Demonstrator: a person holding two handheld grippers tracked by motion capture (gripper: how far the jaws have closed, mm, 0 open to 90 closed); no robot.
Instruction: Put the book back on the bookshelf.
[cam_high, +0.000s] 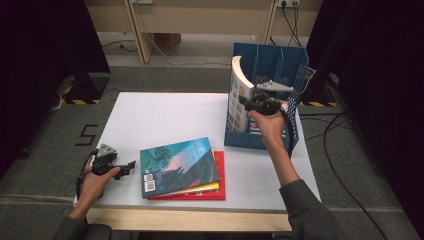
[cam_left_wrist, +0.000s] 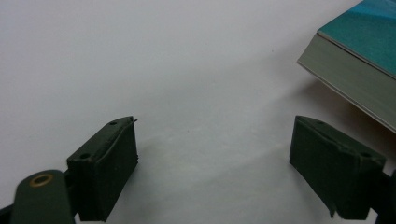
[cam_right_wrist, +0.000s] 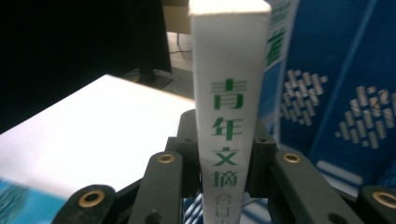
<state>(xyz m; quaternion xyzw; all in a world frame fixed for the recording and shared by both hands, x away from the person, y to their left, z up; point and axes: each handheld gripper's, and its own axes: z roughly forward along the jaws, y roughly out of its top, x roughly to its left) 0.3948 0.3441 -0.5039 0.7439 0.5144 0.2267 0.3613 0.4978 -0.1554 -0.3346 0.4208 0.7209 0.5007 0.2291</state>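
While upright at blue file rack (cam_high: 295, 75) edge, white book (cam_right_wrist: 229, 93), spine "青年文摘", pinched by right tongs (cam_right_wrist: 224, 172); left tongs (cam_left_wrist: 215, 163) spread over bare desk (cam_left_wrist: 163, 70).

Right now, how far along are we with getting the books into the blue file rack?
Done: I can't tell if any book already stands in the blue file rack. In hand: the right gripper is shut on a white-spined book, held upright at the rack's left end, not yet slotted. Left: the stack on the table, teal book on top, lies untouched; the left gripper waits open beside it.
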